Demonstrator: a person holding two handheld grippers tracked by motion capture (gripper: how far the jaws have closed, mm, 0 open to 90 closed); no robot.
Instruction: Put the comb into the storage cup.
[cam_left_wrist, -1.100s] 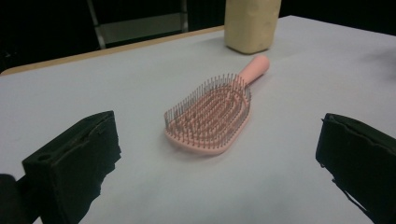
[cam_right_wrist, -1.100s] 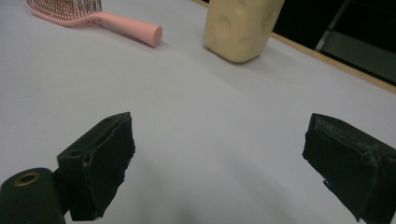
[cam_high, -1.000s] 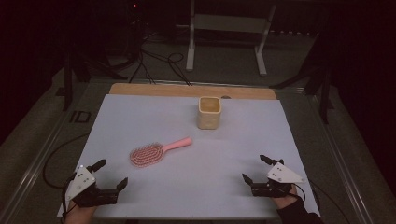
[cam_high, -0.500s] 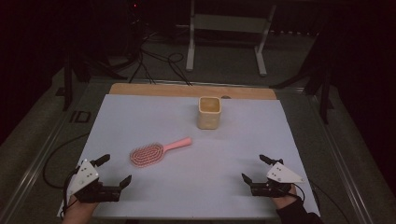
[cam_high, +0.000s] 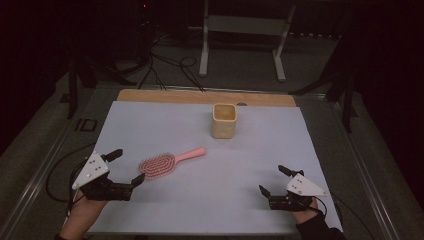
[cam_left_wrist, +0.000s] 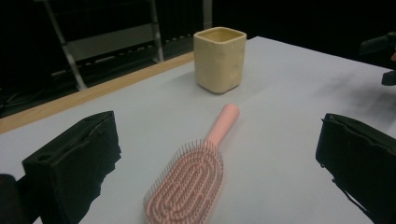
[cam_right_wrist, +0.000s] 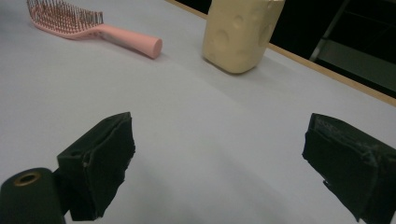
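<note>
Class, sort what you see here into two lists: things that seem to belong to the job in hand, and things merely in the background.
Likely part of the job:
- pink hairbrush, lined up between the open jaws of the left gripper
- cream cup, standing upright beyond it
- right gripper, open, resting apart

Just background:
- metal stand behind the table
- floor cables

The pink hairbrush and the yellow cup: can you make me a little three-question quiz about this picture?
1. True or false: the pink hairbrush lies with its bristles up.
2. Which gripper is closer to the brush? A) left gripper B) right gripper
3. Fill in: the brush's handle points toward the yellow ____.

Key: 1 true. 2 A; its open jaws face the brush head. 3 cup; it stands upright on the white table cover, apart from the brush.
</note>
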